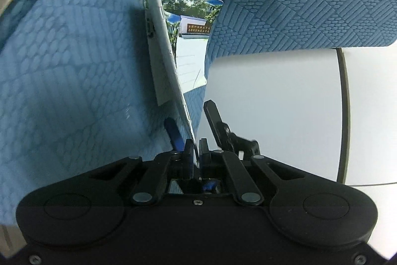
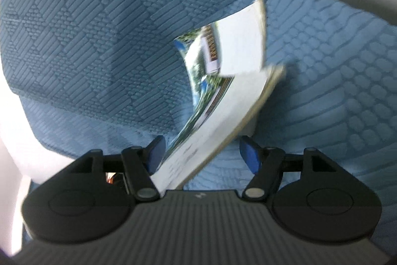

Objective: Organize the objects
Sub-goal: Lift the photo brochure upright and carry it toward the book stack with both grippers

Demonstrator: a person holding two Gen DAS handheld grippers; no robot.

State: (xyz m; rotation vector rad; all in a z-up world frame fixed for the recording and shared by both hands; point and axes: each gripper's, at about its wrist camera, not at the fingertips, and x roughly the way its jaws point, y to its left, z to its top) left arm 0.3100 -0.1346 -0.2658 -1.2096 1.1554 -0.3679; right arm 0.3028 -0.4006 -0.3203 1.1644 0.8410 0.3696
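A thin booklet (image 1: 163, 54) with a white cover and a colour photo page (image 1: 191, 16) stands on edge over the blue quilted cloth (image 1: 74, 66). My left gripper (image 1: 196, 143) is shut on its near edge. In the left wrist view the right gripper's black finger (image 1: 213, 113) and its blue pad (image 1: 173, 128) stand on either side of the booklet. In the right wrist view the booklet (image 2: 223, 111) hangs tilted and fanned open between the spread jaws of my right gripper (image 2: 203, 153). It lies close to the left blue pad (image 2: 156, 153) and well apart from the right pad (image 2: 250, 155).
The blue textured cloth (image 2: 99, 41) fills most of both views, with a raised fold at the back. A white round tabletop (image 1: 273, 103) with a dark rim (image 1: 343, 116) lies to the right of the cloth in the left wrist view.
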